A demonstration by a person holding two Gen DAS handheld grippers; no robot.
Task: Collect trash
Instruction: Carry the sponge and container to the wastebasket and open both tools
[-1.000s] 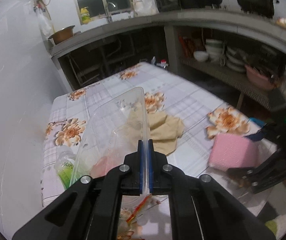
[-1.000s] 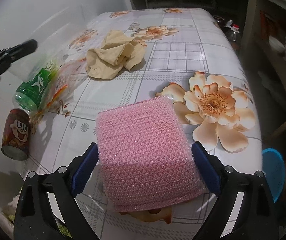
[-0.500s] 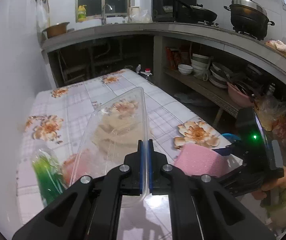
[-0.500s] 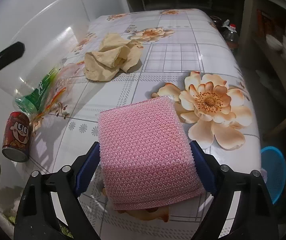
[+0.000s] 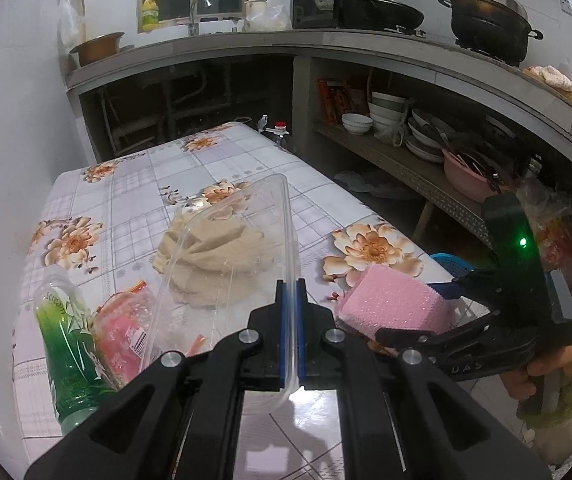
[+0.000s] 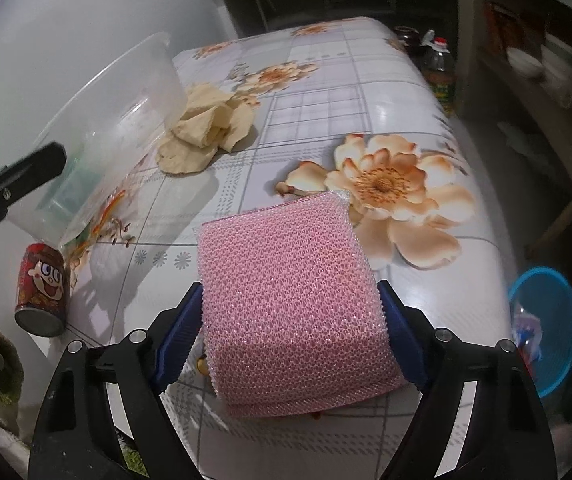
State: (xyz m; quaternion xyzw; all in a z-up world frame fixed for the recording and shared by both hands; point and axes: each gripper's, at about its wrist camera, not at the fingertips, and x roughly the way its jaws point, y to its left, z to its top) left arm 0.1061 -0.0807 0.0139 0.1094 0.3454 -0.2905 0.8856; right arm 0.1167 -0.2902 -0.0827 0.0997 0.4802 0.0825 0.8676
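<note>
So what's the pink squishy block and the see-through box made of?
The pink block looks like a sponge wrapped in shiny plastic mesh: its surface is a glittery net weave. The see-through box looks like thin, glossy clear plastic: the beige cloth shows through its wall.

Bare tablecloth (image 6: 366, 92) beyond crumpled cloth (image 6: 202, 128)

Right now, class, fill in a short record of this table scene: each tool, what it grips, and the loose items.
left tool: shut on the clear plastic container rim
right tool: closing, pads against the pink sponge
loose items: beige cloth, green bottle, red can
surface: floral tablecloth
off table: blue basket
</note>
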